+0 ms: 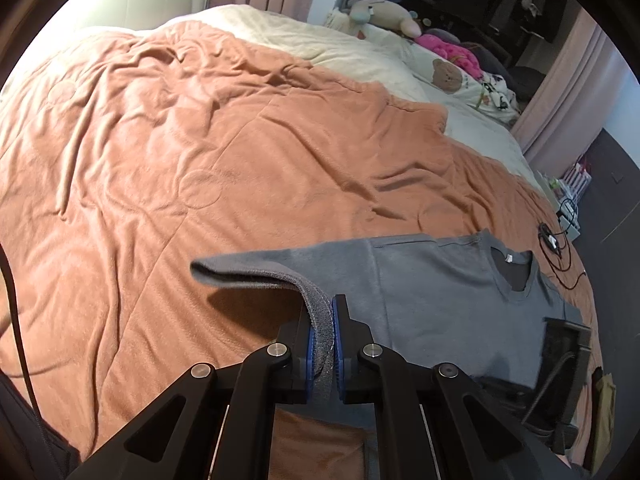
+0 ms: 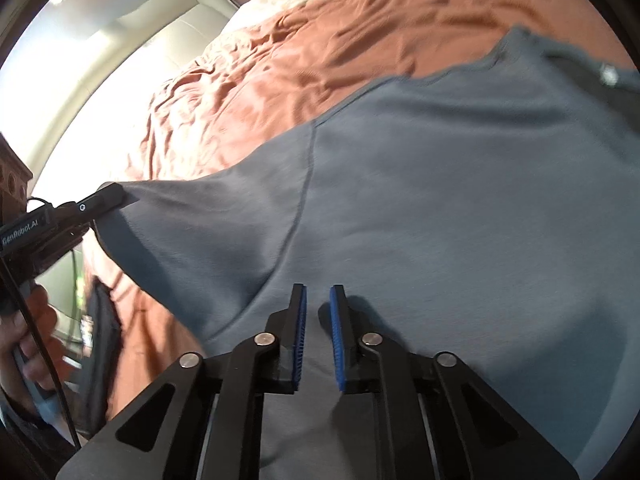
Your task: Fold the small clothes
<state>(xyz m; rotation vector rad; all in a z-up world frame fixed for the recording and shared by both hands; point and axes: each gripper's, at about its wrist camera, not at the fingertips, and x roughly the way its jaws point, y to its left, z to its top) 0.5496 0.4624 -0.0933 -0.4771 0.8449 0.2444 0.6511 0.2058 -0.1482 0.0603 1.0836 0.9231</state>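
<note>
A grey shirt (image 1: 440,292) lies face up on an orange blanket (image 1: 160,140) spread over a bed. In the left wrist view it fills the stretch from centre toward 4 o'clock, with its neckline at 3 o'clock. The left gripper (image 1: 332,304) is clamped on the hem of one sleeve. The blue pads press a doubled strip of grey knit between them, and the sleeve is lifted off the blanket, with a shadow under it toward 9 o'clock. The rest of the shirt lies flat. Beyond it, at 1 o'clock, plush toys (image 1: 380,14) and a bear-print pillow (image 1: 446,74) sit on cream bedding. A black cable (image 1: 556,248) trails on the blanket near the collar at 3 o'clock. In the right wrist view, which is somewhat blurred, the shirt (image 2: 440,200) covers most of the frame. The left gripper (image 2: 116,194) comes in at 9 o'clock and pulls the sleeve out into a taut point. The hand (image 2: 28,328) holding it shows at 8 o'clock. The right gripper (image 2: 318,292) is low over the shirt's body beside the sleeve seam. Its jaws are drawn near together, with a thin slot of grey cloth showing between the pads. Whether they nip the fabric or only hang just above it cannot be told.
</note>
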